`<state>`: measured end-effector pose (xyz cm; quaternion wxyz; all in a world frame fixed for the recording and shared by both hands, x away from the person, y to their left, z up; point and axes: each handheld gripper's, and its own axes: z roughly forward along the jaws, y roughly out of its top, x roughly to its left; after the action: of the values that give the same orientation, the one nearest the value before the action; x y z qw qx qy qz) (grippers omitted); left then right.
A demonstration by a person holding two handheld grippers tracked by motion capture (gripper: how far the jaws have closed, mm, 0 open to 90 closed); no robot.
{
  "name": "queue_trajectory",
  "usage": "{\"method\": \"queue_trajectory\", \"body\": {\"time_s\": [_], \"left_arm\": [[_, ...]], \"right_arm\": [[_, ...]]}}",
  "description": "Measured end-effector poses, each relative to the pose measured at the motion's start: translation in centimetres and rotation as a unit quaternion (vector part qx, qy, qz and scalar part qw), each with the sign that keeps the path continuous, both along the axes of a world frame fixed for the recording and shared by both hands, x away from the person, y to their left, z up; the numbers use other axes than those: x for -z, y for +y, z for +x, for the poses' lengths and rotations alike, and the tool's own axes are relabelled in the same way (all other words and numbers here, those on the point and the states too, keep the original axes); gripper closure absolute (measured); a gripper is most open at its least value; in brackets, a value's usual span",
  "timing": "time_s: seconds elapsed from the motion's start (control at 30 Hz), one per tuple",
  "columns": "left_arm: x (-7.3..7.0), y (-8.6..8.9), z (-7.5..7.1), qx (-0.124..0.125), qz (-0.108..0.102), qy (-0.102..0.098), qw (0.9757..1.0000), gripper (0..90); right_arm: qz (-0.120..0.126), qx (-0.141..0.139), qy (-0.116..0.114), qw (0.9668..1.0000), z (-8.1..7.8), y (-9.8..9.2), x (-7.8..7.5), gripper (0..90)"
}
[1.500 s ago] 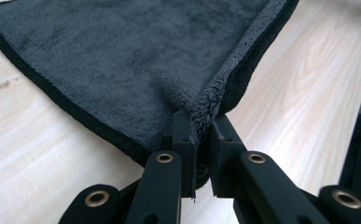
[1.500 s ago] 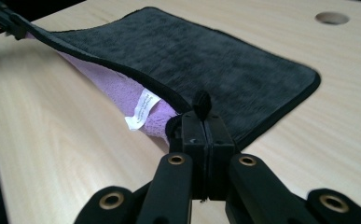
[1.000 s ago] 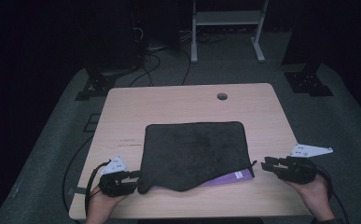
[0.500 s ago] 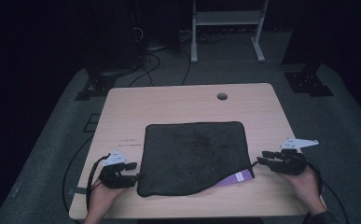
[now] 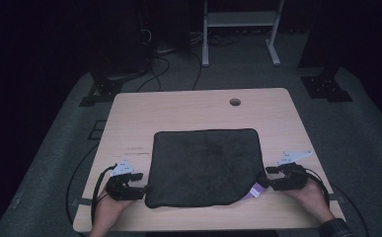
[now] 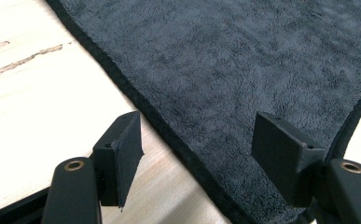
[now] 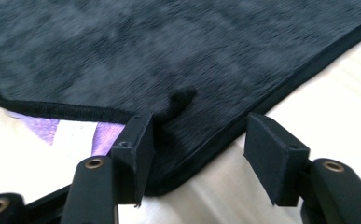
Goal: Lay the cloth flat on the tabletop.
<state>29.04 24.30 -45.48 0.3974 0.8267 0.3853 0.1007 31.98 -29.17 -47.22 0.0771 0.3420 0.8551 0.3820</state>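
Note:
A dark grey plush towel (image 5: 203, 168) lies spread flat on the light wooden table (image 5: 188, 108). My left gripper (image 5: 141, 191) sits at its near left corner. In the left gripper view the towel (image 6: 239, 70) runs between the jaws of the left gripper (image 6: 199, 140), which have just been opening, and the pads stand clear of it. My right gripper (image 5: 270, 181) is at the near right corner, beside a purple label (image 5: 256, 190). Its jaws have also just been opening. The right gripper (image 7: 201, 135) straddles the towel's corner (image 7: 169, 46) without pinching it, and the label (image 7: 43, 127) peeks out underneath.
A round cable hole (image 5: 235, 102) sits near the table's far edge. A white metal frame (image 5: 238, 19) and dark stands rise on the floor behind. Cables trail from both grippers off the table's near edge.
The towel's near edge, raised and wavy before, now lies flat. Both pairs of jaws have spread off its corners. The right hand has sunk and come in toward the towel.

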Motion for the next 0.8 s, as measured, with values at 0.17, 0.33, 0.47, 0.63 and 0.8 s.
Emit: {"method": "queue_trajectory", "body": {"time_s": [0.17, 0.33, 0.47, 0.63, 0.8], "left_arm": [[0.1, 0.3, -0.2, -0.005, 0.000, 0.002, 1.0000, 31.2], [0.2, 0.4, -0.2, -0.007, 0.002, 0.006, 1.0000, 29.0], [0.3, 0.5, -0.2, -0.013, 0.006, 0.008, 0.9999, 25.6], [0.4, 0.5, 0.0, -0.021, 0.007, 0.005, 0.9998, 20.6], [0.4, 0.7, 0.5, -0.027, 0.006, -0.002, 0.9996, 18.9]], "right_arm": [[0.020, -0.007, -0.001, 0.9998, -1.7, -0.7, -0.6, 39.2], [0.034, -0.005, -0.001, 0.9994, -3.2, -1.8, -0.8, 37.2], [0.032, 0.010, 0.003, 0.9994, -4.7, -3.0, -0.6, 36.2], [0.025, 0.036, -0.003, 0.9990, -5.1, -4.2, -0.4, 33.1], [0.024, 0.075, -0.011, 0.9969, -3.9, -5.1, -0.3, 27.4]]}}
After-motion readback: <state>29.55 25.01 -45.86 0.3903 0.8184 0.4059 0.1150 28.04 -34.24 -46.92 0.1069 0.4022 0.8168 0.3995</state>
